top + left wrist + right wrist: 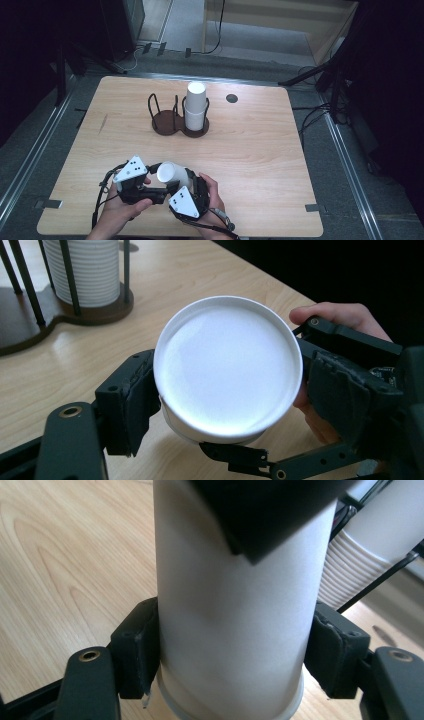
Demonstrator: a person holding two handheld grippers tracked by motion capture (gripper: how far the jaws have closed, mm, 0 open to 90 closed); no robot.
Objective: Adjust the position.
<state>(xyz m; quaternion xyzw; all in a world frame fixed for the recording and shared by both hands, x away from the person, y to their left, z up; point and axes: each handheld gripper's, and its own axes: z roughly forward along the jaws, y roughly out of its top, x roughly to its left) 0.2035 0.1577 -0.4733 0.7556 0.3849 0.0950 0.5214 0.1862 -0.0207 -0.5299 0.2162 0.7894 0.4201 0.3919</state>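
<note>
Right claw (230, 655) around white cup (235, 620) (left claw (145, 187) alongside)

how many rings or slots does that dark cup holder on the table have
2: the cup holder has a left slot with nothing in it, and a right slot holding the stack of white cups.

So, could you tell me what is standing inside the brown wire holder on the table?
The holder's right ring holds a stack of white cups; its left ring looks empty. The number of cups can't be counted, and the stack hides the base beneath.
</note>
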